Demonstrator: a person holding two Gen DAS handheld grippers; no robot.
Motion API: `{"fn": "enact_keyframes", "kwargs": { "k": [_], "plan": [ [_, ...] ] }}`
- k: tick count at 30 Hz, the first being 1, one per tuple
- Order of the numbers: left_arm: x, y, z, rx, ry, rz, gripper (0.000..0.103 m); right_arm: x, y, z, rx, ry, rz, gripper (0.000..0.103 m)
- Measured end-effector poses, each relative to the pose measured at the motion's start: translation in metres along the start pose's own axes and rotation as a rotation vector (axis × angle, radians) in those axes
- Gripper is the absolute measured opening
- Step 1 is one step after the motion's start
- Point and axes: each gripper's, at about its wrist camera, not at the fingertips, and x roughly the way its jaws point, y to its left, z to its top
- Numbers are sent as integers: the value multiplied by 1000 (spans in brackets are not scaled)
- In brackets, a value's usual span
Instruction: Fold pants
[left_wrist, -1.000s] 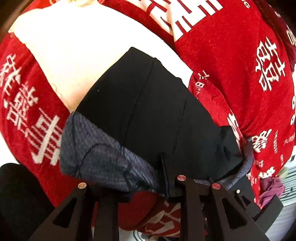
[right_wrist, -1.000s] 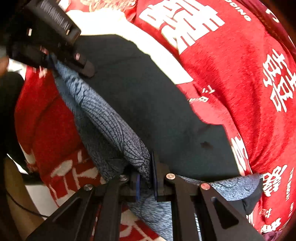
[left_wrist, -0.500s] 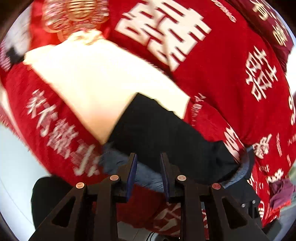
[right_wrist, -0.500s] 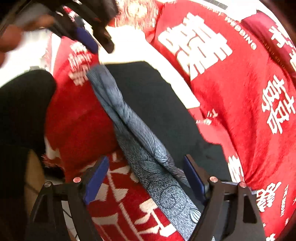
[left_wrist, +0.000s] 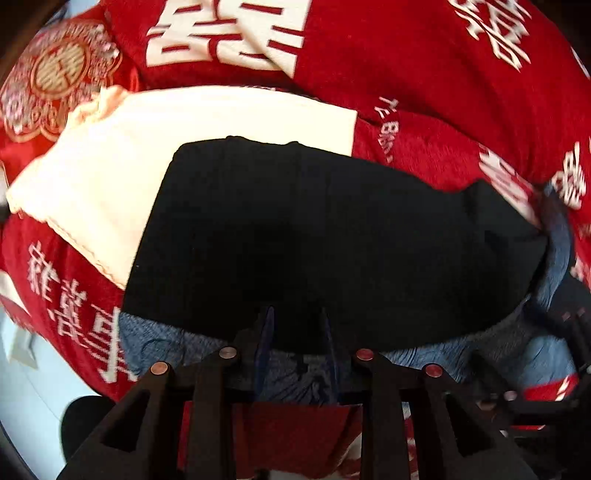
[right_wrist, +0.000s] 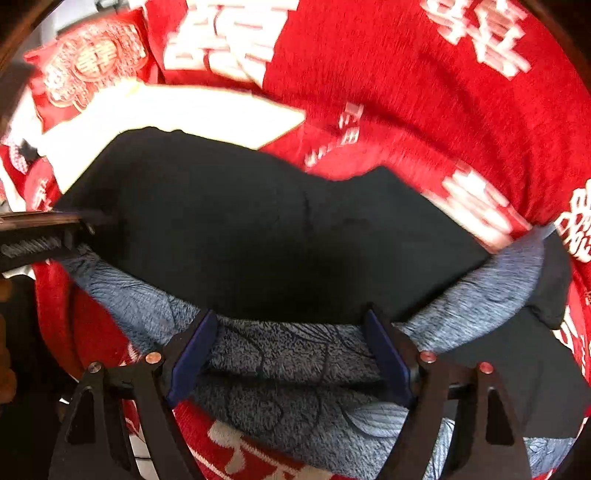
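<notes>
Black pants (left_wrist: 325, 236) lie folded on a red bedspread, their blue-grey patterned lining (left_wrist: 155, 339) showing along the near edge. My left gripper (left_wrist: 297, 325) hangs over that near edge, jaws a little apart and empty. My right gripper (right_wrist: 288, 325) is wide open, its blue pads on either side of the lining (right_wrist: 280, 362), gripping nothing. The pants (right_wrist: 258, 229) fill the middle of the right wrist view. The left gripper's fingers (right_wrist: 44, 232) show at the left edge there, at the pants' left end.
The red bedspread (left_wrist: 424, 74) with white characters covers the whole surface. A cream cloth (left_wrist: 155, 147) lies under the pants' far left part. A red embroidered cushion (left_wrist: 55, 74) sits at the far left. A pale floor (left_wrist: 22, 391) shows at the lower left.
Both grippers have let go of the pants' lining edge and opened. The pants now lie flat, and both grippers have drawn back to the near edge.
</notes>
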Motion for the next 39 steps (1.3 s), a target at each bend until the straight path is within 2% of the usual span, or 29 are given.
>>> {"fn": "enact_keyframes", "kwargs": {
  "k": [2,6,8,10,12,13,14,16,20,22,25,27,28,29,32,35,39],
  "plan": [
    [-4,-2,1,-5,15,-4,28,-15,-3,-1,-15,-17,-14,84],
    [-5,-20,8,-34,78,-123,28,-53,-37,7,90,-130,-84,85],
    [-5,-39,10,13,83,-130,28,-63,-66,16,184,-156,-124,88],
    [-6,-61,12,85,77,-122,28,-63,-98,26,285,-146,-187,93],
    [0,-74,12,116,95,-114,33,-59,-128,33,391,-97,-267,96],
    [6,-77,11,118,114,-119,52,-55,-144,37,437,-71,-284,97],
    [11,-78,10,116,130,-136,60,-55,-154,38,457,-69,-281,97],
    [7,-76,9,115,112,-128,60,-48,-179,49,516,-66,-283,97],
    [3,-75,13,110,113,-131,60,-20,-216,72,620,14,-277,98],
    [5,-75,16,110,115,-134,60,11,-232,81,655,131,-282,98],
    [7,-77,16,115,117,-132,60,51,-245,76,656,322,-318,98],
    [9,-76,17,116,117,-134,60,68,-251,61,640,418,-350,65],
    [9,-77,17,116,116,-135,60,68,-255,54,665,420,-324,51],
    [9,-77,17,117,114,-136,60,58,-257,45,715,368,-281,44],
    [4,-78,15,122,123,-124,60,17,-257,20,798,239,-226,24],
    [-7,-77,13,112,118,-169,60,-34,-245,-20,873,113,-210,22],
    [-30,-85,9,160,63,-234,60,-76,-212,-86,977,56,-174,20]
  ]
}}
